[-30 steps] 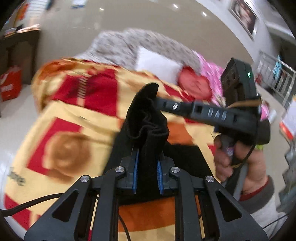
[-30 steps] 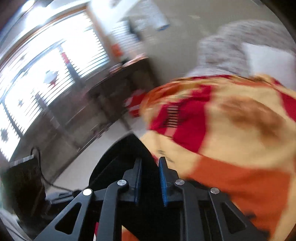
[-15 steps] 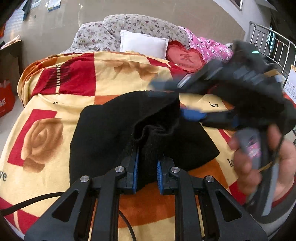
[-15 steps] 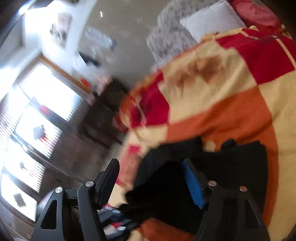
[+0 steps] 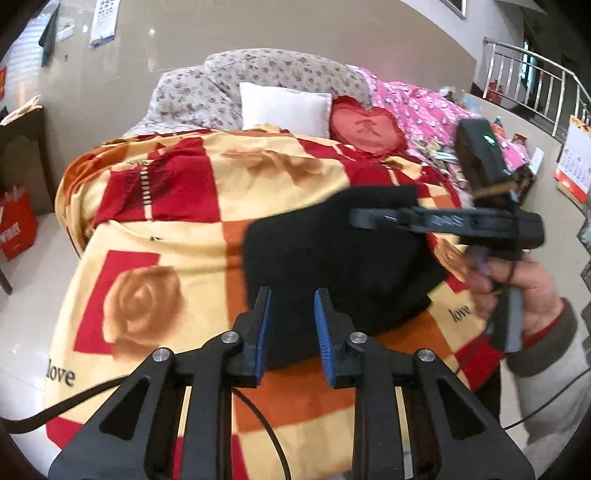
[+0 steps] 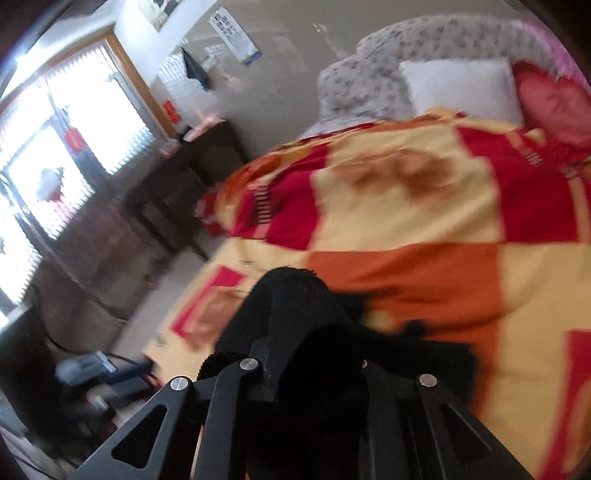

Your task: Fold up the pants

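Soft, limp black knit pants (image 5: 332, 266) on orange-red rose-print blanket (image 5: 155, 236); left gripper (image 5: 291, 325) agape, empty; right gripper (image 6: 314, 354) cloth-draped, state unreadable; grasp near hem.

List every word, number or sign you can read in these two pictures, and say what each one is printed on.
"love": on the blanket, near its left edge.
"love": on the blanket again, right of the black pants.
One Chinese character: on the red heart cushion; too blurred to be sure of.
Raised letters on the right gripper: unreadable.
Wall calendar: too small.
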{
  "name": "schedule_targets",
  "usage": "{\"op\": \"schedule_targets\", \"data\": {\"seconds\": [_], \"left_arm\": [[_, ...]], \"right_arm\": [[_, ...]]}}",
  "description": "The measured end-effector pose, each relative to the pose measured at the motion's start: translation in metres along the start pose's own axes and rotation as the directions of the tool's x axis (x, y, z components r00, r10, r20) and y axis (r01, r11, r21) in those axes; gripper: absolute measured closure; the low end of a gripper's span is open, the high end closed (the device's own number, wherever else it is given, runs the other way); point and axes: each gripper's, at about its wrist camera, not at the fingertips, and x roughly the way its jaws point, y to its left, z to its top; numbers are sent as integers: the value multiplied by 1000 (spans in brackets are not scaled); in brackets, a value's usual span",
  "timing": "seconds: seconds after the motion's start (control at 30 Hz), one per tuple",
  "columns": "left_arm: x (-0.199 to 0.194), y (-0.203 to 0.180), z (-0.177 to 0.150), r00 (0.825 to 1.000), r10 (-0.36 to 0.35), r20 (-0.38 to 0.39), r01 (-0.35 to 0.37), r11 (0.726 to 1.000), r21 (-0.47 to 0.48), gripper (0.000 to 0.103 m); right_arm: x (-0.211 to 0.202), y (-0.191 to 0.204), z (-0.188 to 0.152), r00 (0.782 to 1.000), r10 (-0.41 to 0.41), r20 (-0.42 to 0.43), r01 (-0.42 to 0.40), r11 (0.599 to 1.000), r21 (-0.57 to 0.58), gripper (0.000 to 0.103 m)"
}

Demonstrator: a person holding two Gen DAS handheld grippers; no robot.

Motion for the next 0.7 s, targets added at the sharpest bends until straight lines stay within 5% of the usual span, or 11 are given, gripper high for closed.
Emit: {"op": "schedule_targets", "data": {"seconds": [0.1,0.2,0.37,0.53,0.63,0.7], "left_arm": [[22,4,5,999,-3,-32,2,1000,-24,80],[55,1,8,994,-3,-109,-2,999,-47,80],[75,-4,17,990,24,-139,-30,999,-42,80],[94,-5,30,986,40,-162,-46,998,-37,75],[107,-4,36,984,31,-178,-40,998,-48,73],[117,-4,38,982,28,-189,-39,998,-55,71]], "right_arm": [[3,-24,-2,996,-4,-88,4,1000,2,87],[18,-45,-2,976,-179,-124,179,984,-9,59],[-21,-45,3,914,-406,6,406,914,-16,54],[-32,-15,-6,985,-172,22,172,984,-45,54],[-5,-4,-9,988,-153,-28,150,985,-81,54],[17,-7,-12,973,-213,-83,202,972,-121,54]]}}
